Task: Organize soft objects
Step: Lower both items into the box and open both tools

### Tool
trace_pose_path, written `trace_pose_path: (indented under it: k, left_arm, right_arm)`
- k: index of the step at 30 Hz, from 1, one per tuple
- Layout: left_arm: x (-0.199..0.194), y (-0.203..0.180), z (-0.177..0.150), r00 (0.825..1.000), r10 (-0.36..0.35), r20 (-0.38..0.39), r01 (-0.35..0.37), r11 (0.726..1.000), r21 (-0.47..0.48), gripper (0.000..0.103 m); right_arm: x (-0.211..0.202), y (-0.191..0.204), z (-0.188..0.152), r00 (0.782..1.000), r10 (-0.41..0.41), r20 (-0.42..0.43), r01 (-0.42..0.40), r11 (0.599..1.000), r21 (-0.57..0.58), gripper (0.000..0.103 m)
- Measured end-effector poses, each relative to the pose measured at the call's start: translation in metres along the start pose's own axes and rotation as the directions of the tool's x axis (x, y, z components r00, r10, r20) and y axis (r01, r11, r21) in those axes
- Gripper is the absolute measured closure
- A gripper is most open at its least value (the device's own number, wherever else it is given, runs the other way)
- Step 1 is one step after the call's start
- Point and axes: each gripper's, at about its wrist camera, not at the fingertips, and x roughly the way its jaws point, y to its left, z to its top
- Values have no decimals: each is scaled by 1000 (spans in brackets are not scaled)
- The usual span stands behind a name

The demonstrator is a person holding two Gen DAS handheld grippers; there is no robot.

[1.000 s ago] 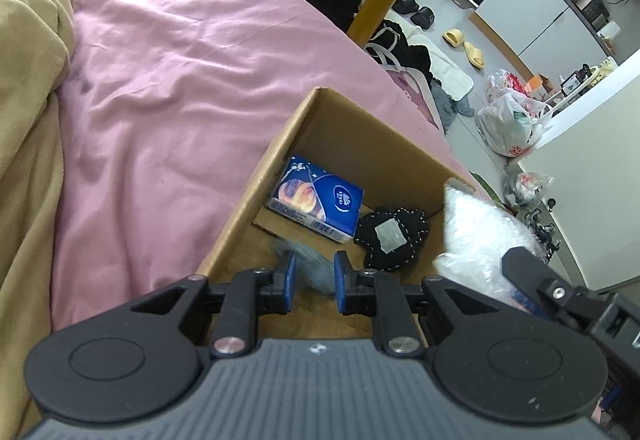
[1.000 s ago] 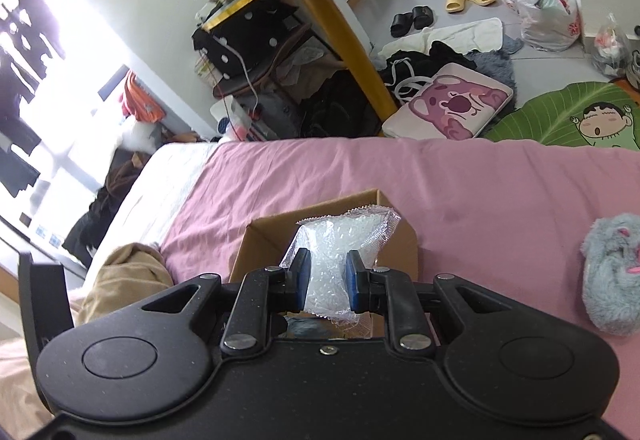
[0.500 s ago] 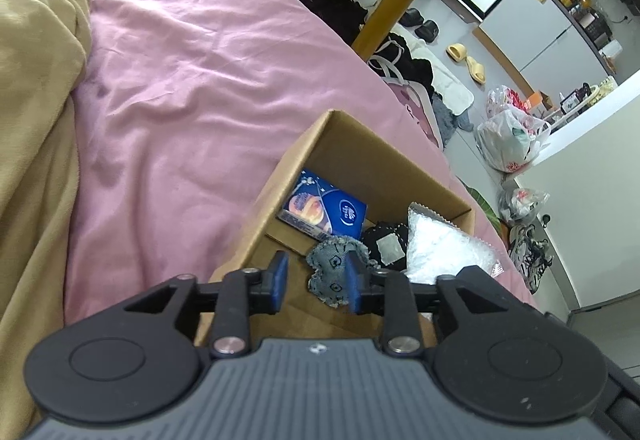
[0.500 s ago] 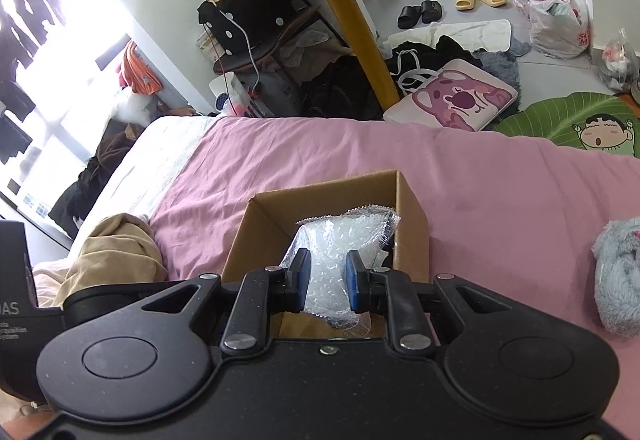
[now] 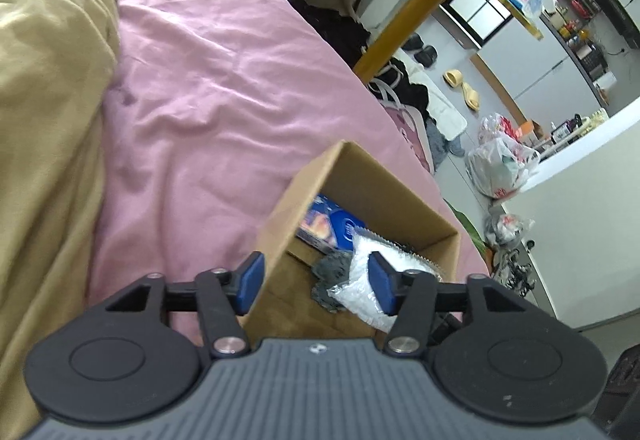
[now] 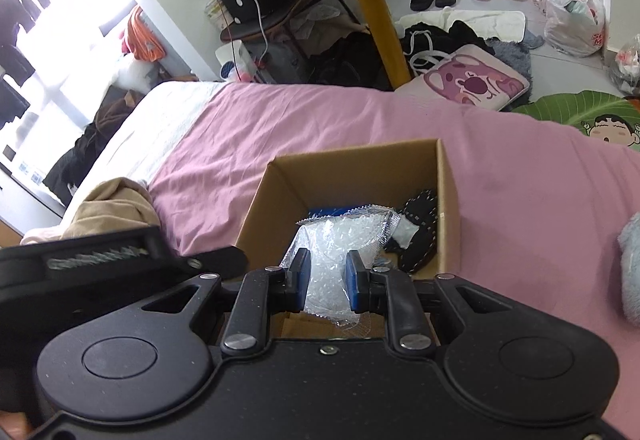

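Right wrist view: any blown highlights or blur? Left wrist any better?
Right wrist view: the window at upper left is blown out to white; the brown cardboard box rim looks slightly soft. Left wrist view: evenly lit, no glare, but fisheye bends the white wall at the right edge, and the pink bedsheet looks slightly soft.

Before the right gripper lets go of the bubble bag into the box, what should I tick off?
1. Right gripper shut on the bubble bag: ok.
2. Bag over the box opening: ok.
3. Left gripper open and holding nothing: ok.
4. Left gripper out of the drop path: not ok, one finger sits beside the bag over the box.
5. Room inside the box: cannot tell; tissue pack, grey cloth and black item already lie there.
6. Grey plush boxed: not ok, it lies on the sheet.
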Motion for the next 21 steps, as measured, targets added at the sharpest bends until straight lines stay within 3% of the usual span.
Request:
trace_pose_path:
  k: [4, 21]
  left_arm:
    - [-8, 11, 3, 1000, 3, 31, -2, 1000, -27, 39]
    - [7, 25, 10, 999, 35, -1, -35, 997, -70, 39]
  right_arm:
    - [4, 6, -3, 1000, -2, -10, 2, 1000, -6, 84]
    - [40, 24, -9, 995, -36, -89, 34, 999, -27, 82]
